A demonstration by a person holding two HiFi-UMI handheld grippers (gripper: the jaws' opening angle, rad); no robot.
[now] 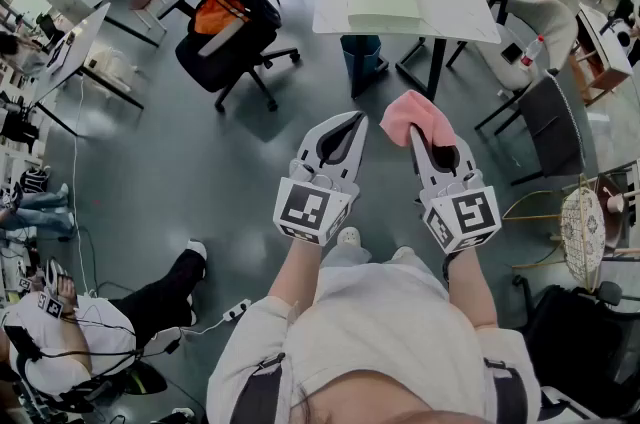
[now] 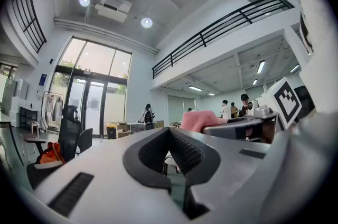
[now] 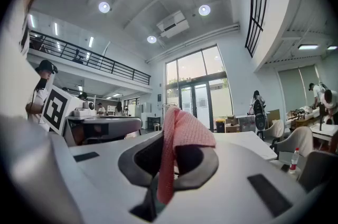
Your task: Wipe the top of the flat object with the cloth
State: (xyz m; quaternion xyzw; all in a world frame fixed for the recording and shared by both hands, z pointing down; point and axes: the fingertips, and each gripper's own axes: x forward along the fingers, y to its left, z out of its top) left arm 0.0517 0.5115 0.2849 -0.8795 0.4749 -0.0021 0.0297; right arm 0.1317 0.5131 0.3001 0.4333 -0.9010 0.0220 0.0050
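Over open floor [image 1: 190,162], short of the table [image 1: 455,7] edge, my right gripper [image 1: 429,138] clenches the cloth [image 1: 414,114], left gripper [image 1: 354,120] closed, empty.

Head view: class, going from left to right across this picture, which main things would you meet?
Black office chair → left tool → pink cloth → dark chair

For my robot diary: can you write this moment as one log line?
left tongs: shut, empty | right tongs: shut on pink cloth | flat object: on table, beyond tongs
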